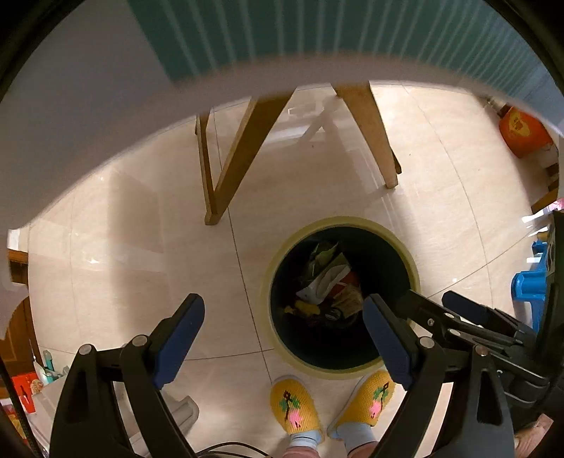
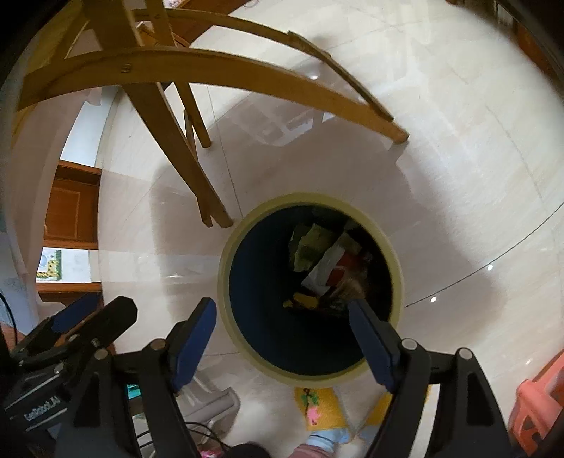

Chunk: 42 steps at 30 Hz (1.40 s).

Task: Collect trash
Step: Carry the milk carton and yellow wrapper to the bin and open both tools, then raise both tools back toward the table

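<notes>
Glossy cream tiled floor [image 1: 116,225], seen from above in both wrist views. On it stands a round trash bin [image 1: 405,253] with a pale yellow-green rim and dark inner wall, upright and open at the top. Inside, at the bottom: crumpled trash [image 1: 328,285], with a white wrapper, greenish foil, a red piece and something yellow, all lying together; finer detail is blurred in the right wrist view.

Left gripper [image 1: 282,338]: points steeply down, jaws released and wide apart, nothing between the blue pads. Its right finger overlaps the bin's near rim in the picture; its left finger is over bare floor. Contact with the bin cannot be told.

Right gripper [image 2: 282,338]: also pointing down, jaws spread, empty. The bin mouth [image 2: 394,260] shows between its fingers. In the left wrist view it sits just beside the left gripper, at the bin's right edge.

Just below the bin's near edge: two yellow knitted slippers [image 1: 292,405] with a pink-and-green pattern, the person's feet in pale blue socks.

Beyond the bin: wooden splayed legs [image 1: 229,155] stand on the floor, under a pale tabletop [image 1: 105,88] edge. Teal ribbed wall panel [image 1: 317,31] behind. Far right: an orange container [image 1: 525,134] and a blue plastic item [image 1: 528,289].
</notes>
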Motion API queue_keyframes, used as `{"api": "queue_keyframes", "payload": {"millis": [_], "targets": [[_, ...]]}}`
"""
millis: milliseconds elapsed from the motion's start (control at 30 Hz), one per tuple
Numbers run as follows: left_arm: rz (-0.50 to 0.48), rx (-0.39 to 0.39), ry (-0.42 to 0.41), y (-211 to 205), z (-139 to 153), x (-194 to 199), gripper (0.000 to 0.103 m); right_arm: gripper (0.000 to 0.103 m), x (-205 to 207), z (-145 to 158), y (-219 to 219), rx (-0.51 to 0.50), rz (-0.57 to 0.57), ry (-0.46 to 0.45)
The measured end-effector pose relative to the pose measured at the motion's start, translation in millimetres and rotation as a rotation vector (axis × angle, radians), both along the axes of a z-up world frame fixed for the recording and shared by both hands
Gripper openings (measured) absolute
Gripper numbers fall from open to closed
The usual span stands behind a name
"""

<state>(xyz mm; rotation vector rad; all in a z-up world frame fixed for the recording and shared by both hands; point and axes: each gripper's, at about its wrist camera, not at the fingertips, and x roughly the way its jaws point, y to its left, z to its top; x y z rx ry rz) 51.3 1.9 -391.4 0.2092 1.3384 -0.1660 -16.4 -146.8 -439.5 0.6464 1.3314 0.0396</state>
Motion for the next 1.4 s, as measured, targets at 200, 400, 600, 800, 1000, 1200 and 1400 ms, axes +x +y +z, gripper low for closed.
{"api": "queue_keyframes", "payload": {"millis": [200, 400, 600, 800, 1000, 1200, 1400], "targets": [[0.003, -0.025, -0.013, 2.1, 27.9, -9.3, 0.09, 0.079, -6.1, 35.3, -0.7, -0.054, 0.011, -0.017], [-0.022, -0.044, -0.032, -1.2, 79.5, -28.3, 0.09, 0.079, -22.5, 84.0, -11.2, -0.064, -0.011, -0.029], [-0.05, -0.08, -0.076, -2.3, 156.0, -43.3, 0.09, 0.079, -39.9, 161.7, -18.8, -0.095, -0.013, -0.113], [-0.044, -0.121, -0.181, -4.3, 257.2, -53.7, 0.09, 0.079, -53.6, 258.0, -28.6, -0.113, -0.008, -0.233], [-0.012, -0.136, -0.323, -7.1, 347.4, -60.4, 0.09, 0.079, -55.0, 353.2, -38.6, -0.126, 0.014, -0.368], [0.047, -0.165, -0.421, -4.4, 417.1, -63.0, 0.09, 0.079, -50.2, 434.8, -44.9, -0.13, 0.056, -0.506], [0.124, -0.186, -0.497, 3.2, 462.3, -63.3, 0.09, 0.079, -40.9, 489.9, -40.8, -0.161, 0.117, -0.623]]}}
